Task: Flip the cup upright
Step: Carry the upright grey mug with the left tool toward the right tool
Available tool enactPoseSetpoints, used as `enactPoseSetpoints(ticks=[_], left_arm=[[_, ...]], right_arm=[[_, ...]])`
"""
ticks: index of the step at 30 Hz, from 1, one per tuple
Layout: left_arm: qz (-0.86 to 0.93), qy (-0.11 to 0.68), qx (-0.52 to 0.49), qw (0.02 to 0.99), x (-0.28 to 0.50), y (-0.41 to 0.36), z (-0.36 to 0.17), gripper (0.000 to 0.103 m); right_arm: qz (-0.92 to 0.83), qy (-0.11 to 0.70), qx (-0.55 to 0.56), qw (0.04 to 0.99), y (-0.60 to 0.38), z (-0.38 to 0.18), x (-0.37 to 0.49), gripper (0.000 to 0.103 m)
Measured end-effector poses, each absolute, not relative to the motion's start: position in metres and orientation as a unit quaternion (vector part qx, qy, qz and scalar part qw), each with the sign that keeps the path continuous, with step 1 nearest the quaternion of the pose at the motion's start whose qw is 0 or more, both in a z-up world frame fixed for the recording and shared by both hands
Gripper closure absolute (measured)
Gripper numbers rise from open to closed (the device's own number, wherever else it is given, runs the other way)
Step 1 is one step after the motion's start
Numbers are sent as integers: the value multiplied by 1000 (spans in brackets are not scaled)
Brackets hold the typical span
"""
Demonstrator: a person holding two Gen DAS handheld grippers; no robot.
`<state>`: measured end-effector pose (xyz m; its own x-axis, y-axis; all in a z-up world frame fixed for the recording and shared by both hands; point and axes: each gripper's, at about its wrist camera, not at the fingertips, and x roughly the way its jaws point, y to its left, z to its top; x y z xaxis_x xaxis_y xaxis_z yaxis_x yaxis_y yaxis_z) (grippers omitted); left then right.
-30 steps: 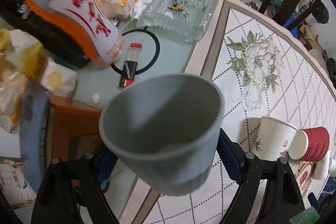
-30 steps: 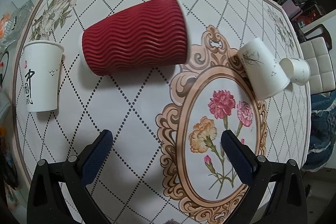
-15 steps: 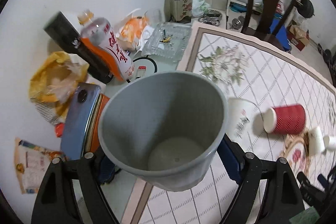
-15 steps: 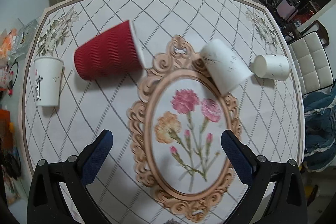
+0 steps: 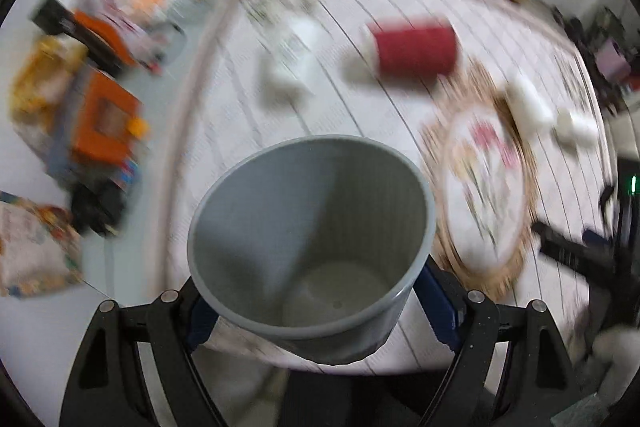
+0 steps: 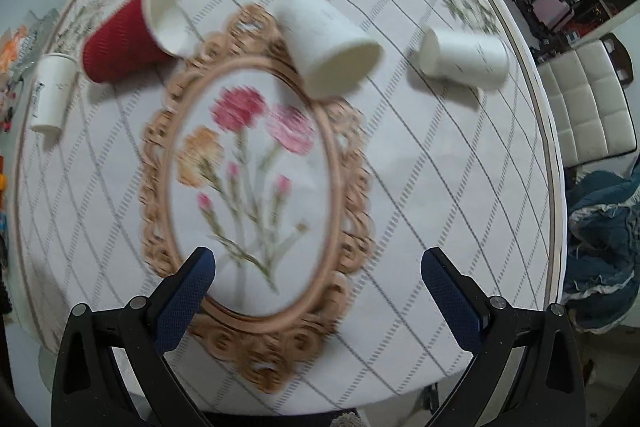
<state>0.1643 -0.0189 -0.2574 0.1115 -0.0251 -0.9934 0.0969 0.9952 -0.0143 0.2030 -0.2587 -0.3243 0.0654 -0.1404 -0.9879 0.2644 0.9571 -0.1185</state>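
Note:
My left gripper point(image 5: 316, 303) is shut on a grey cup point(image 5: 312, 247), held mouth-up well above the table; I look down into it. My right gripper point(image 6: 318, 267) is open and empty, high above the flower medallion point(image 6: 256, 187). A red ribbed cup point(image 6: 120, 47) lies on its side at the left; it also shows in the left wrist view point(image 5: 416, 51). A white cup point(image 6: 328, 47) lies on its side at the medallion's top, and a second white cup point(image 6: 464, 59) lies further right. A printed white cup point(image 6: 52, 95) stands upright at the far left.
The round table point(image 6: 460, 187) has a white diamond-pattern cloth. Bottles, bags and an orange box point(image 5: 104, 115) crowd the glass surface left of it. A white padded chair point(image 6: 588, 107) stands at the right, blue fabric point(image 6: 600, 227) below it.
My left gripper has swung right and higher with the grey cup, now over the table edge. My right gripper has risen and shifted right, from the red cup to over the medallion.

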Motion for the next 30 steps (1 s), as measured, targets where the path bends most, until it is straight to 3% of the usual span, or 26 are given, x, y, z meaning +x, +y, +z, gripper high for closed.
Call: enactPoseSetpoints(ticks=[10,30], left_arm=[[-89,746,30,659,147,-109,-348,19],[-97,724,88,678,229,-202,-371,19]], right_arm=[[-186,684,66,702,-335,-349,167,0],[-229,695,77,677,-386,-379,157,0]])
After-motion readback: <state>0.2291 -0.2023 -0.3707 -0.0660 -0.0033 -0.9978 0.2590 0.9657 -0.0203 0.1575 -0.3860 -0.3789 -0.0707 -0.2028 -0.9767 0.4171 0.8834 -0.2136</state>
